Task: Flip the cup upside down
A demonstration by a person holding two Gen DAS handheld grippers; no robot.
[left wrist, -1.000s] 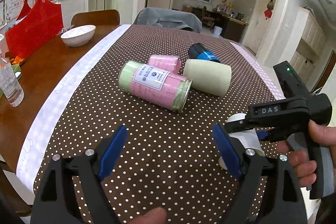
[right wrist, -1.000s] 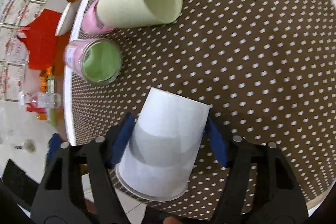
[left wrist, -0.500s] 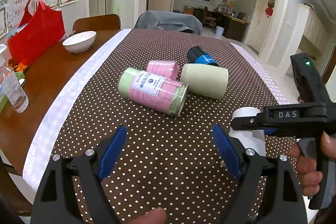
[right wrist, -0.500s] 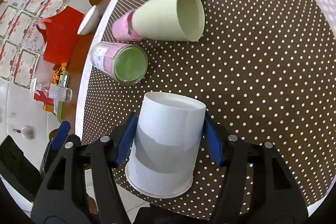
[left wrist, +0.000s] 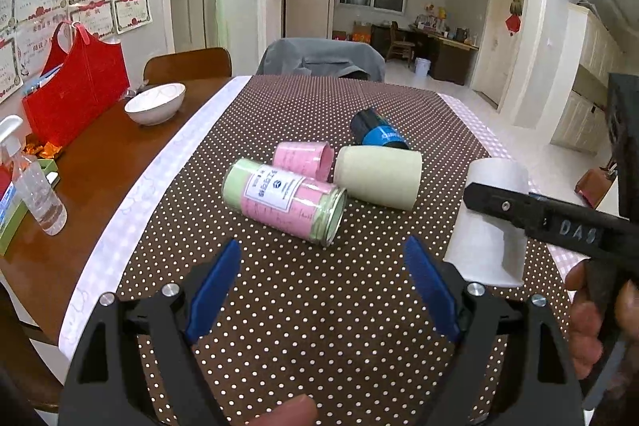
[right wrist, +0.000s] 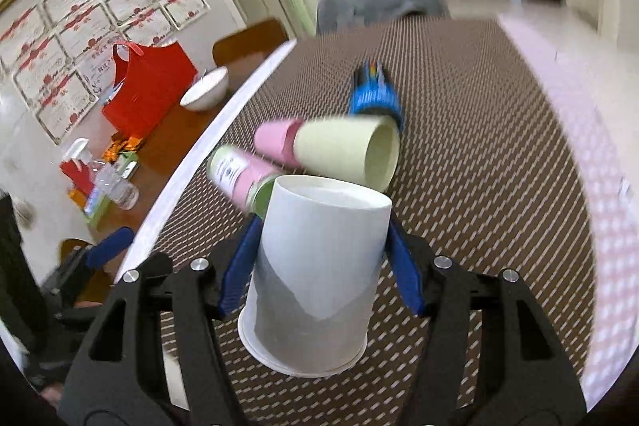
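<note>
Clamping the white cup [right wrist: 319, 266] mouth-down just beside the green can [left wrist: 285, 200], right tool [right wrist: 321, 272] has it inverted, unreleased; left tool [left wrist: 323, 290] gapes empty above table [left wrist: 319, 326].

Both cameras sit low at the near edge of the dotted surface [left wrist: 279, 306], facing its far edge. The right view is closer, beside the white cup [right wrist: 319, 258]. Both share the lying containers [left wrist: 287, 200] mid-surface.

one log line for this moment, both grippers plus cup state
right gripper: shut on white cup | cup: rim down, base up | left gripper: open, empty | other cups: lying sideways
</note>
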